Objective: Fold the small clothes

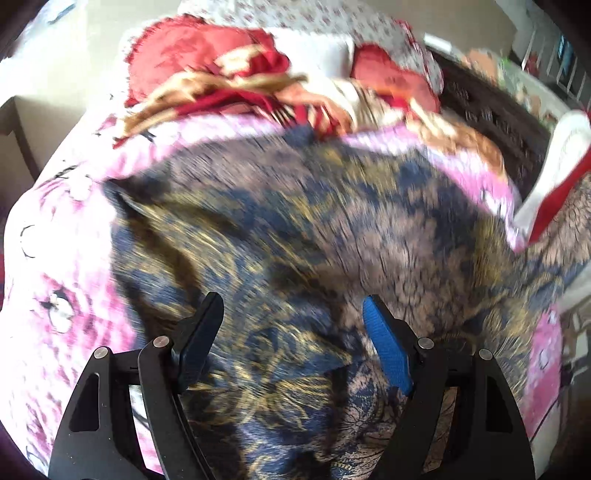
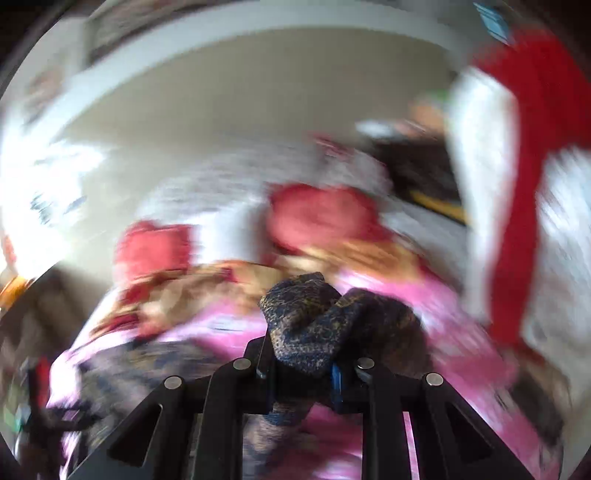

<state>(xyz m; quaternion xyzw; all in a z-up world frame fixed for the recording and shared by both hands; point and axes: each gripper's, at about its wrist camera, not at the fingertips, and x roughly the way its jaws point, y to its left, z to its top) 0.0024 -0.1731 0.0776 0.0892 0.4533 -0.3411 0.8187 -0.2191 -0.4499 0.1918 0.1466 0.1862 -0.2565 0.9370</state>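
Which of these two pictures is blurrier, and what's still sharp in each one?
Right wrist view is blurrier: the room smears, only the right gripper and its pinched blue-gold cloth stay crisp. Left wrist view: milder streaking on cloth and pink blanket; the left gripper is sharp.

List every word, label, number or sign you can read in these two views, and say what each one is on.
None can be read in either view.
Pink bedspread: black marks and cartoon-like prints, but no legible letters.
Blue object at the top right edge of the right wrist view: possibly a label, too blurred to read.
Blue and gold patterned cloth: only a woven pattern, no text.
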